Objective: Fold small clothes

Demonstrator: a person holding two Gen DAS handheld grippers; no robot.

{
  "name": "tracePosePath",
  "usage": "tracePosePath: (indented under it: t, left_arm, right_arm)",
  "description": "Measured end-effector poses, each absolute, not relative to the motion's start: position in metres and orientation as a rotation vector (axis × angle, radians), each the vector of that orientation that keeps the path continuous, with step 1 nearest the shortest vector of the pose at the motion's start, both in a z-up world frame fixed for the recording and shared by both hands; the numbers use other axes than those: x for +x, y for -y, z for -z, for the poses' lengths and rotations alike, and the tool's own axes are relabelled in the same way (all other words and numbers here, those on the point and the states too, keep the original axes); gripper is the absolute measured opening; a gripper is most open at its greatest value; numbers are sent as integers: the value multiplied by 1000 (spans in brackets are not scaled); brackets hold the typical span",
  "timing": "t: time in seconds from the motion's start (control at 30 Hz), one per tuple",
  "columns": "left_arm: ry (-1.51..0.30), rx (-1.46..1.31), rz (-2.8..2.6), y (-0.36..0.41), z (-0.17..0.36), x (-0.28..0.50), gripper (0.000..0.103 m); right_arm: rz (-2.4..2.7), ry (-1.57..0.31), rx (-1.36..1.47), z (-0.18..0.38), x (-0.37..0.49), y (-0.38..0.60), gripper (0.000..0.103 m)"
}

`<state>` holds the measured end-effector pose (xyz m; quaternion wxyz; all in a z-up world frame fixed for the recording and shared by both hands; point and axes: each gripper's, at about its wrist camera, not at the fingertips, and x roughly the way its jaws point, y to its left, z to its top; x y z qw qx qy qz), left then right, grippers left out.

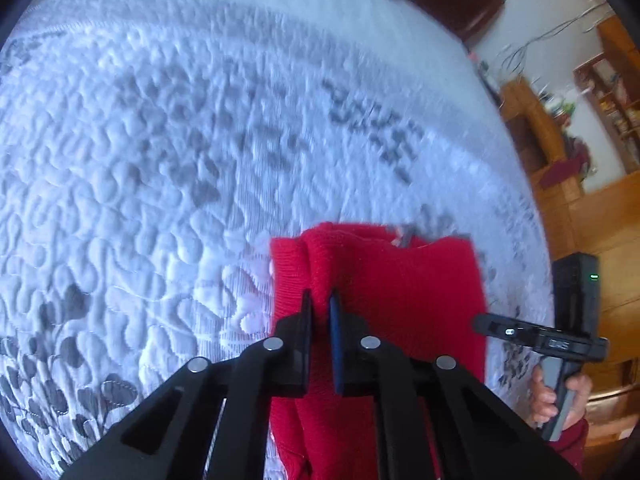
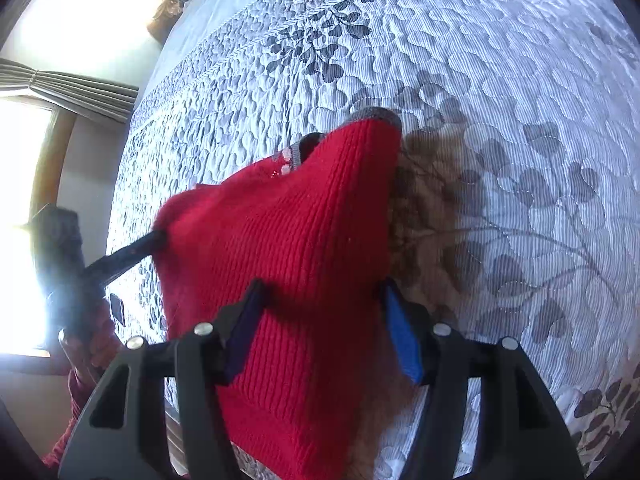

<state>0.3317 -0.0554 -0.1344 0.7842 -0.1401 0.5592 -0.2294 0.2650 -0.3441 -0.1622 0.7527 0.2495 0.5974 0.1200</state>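
A small red knitted sweater (image 1: 384,292) with a grey trimmed edge is held up over the bed. My left gripper (image 1: 321,300) is shut on a pinched fold of the sweater. In the right wrist view the sweater (image 2: 288,248) hangs between my wide-open right gripper (image 2: 320,292) fingers, which stand on either side of the cloth without pinching it. The left gripper's finger (image 2: 124,258) shows at the sweater's left corner. The right gripper's body (image 1: 552,340) shows at the right in the left wrist view.
A quilted white bedspread (image 1: 160,160) with grey leaf print covers the bed under the sweater; it also shows in the right wrist view (image 2: 500,120). Wooden furniture (image 1: 600,128) stands beyond the bed's right edge. A window with a curtain (image 2: 60,84) is at the left.
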Motion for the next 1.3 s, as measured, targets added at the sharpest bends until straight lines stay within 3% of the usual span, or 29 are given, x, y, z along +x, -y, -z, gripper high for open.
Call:
tracePosePath:
  t: [0.23, 0.4, 0.67, 0.97, 1.3]
  left_arm:
    - [-1294, -266, 391, 51, 197, 345, 8]
    - [-1290, -204, 392, 53, 174, 344, 17]
    - [-1231, -192, 460, 65, 125, 362, 17]
    - [-1378, -120, 804, 150, 148, 415, 21]
    - [-1406, 66, 970, 187, 173, 405, 21]
  right_arm:
    - [-234, -1343, 532, 184, 279, 339, 63]
    - [-260, -1345, 543, 179, 281, 344, 63]
    - [-222, -1285, 519, 142, 311, 364, 65]
    - [-236, -1302, 515, 150, 316, 364, 65]
    - [-236, -1309, 535, 163, 315, 376, 65]
